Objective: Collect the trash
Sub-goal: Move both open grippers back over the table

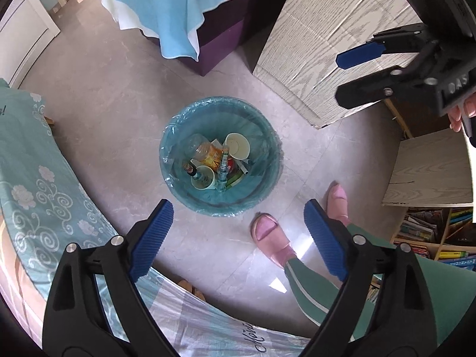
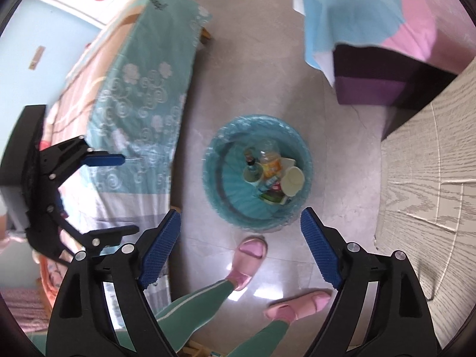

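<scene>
A teal trash bin (image 1: 261,178) lined with a blue plastic bag stands on the floor, also seen as the bin (image 2: 235,190) in the right wrist view. Inside lie two paper cups (image 1: 236,145), an orange-labelled plastic bottle (image 1: 208,151), a small dark bottle and other scraps. My left gripper (image 1: 238,208) hangs above the bin's near side, open and empty. My right gripper (image 2: 241,214) is also open with nothing between its blue pads. Each shows in the other's view: the right gripper (image 1: 340,77) at upper right, the left gripper (image 2: 128,194) at left.
A bed with a teal floral sheet (image 1: 38,178) runs along the left. A pale wooden desk (image 1: 336,38) stands right of the bin, a purple base under a blue cloth (image 1: 178,15) behind it. The person's feet in pink slippers (image 1: 270,235) stand beside the bin. Shelved books (image 1: 431,232) are at lower right.
</scene>
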`<state>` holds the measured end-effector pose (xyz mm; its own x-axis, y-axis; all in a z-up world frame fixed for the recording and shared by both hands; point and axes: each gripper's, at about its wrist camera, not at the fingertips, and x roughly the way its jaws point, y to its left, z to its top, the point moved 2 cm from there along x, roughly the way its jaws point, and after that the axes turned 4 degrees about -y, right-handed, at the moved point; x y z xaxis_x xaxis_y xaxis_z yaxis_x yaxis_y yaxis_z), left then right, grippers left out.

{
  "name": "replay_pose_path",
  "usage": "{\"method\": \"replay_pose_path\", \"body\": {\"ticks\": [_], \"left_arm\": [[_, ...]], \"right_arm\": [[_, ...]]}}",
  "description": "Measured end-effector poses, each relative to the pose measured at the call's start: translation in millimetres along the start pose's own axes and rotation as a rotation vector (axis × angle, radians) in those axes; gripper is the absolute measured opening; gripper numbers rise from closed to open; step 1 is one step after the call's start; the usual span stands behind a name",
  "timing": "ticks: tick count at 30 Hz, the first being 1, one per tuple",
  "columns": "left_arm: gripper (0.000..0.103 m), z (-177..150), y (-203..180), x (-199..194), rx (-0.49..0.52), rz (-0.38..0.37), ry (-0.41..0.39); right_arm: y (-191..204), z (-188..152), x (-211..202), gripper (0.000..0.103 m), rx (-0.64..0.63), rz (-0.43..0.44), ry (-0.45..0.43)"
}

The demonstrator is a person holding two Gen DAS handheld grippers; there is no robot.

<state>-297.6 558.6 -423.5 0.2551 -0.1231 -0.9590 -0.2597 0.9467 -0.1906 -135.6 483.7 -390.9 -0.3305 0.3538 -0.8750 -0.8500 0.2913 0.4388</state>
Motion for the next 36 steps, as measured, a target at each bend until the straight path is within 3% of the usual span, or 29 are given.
{"method": "replay_pose_path", "body": {"ticks": [3,8,14,16,22,33,36], "left_arm": [[0.088,-9.4,-7.3,-25.5,-0.017,-0.062,-0.013],[0.089,-21.1,-39.0,-75.4,0.101,-0.061,-0.016],[0.090,5.6,-88.3,-141.6,0.294,-0.079,-0.062],[0.096,23.8,-109.7,-163.6,0.363,-0.087,-0.104],[0.096,82.9,-179.3,-209.0,0.549,-0.113,-0.208],[0.096,166.4,-347.1,-234.2,0.947,-0.173,-0.349],[0.096,186.9,-394.7,-229.9,1.011,-0.230,-0.344]], "right_arm": [[27.5,-4.7,-34.5,0.083,-0.078,0.039,-0.041],[72.6,-20.9,-118.9,0.083,-0.148,0.113,-0.140],[91.7,-54.1,-232.4,0.083,-0.234,0.070,-0.278],[85.1,-65.7,-266.1,0.083,-0.225,0.032,-0.323],[48.1,-104.5,-353.9,0.083,-0.157,-0.119,-0.411],[-47.9,-215.0,-471.2,0.083,0.010,-0.385,-0.498],[-73.3,-250.4,-498.9,0.083,0.045,-0.445,-0.521]]}}
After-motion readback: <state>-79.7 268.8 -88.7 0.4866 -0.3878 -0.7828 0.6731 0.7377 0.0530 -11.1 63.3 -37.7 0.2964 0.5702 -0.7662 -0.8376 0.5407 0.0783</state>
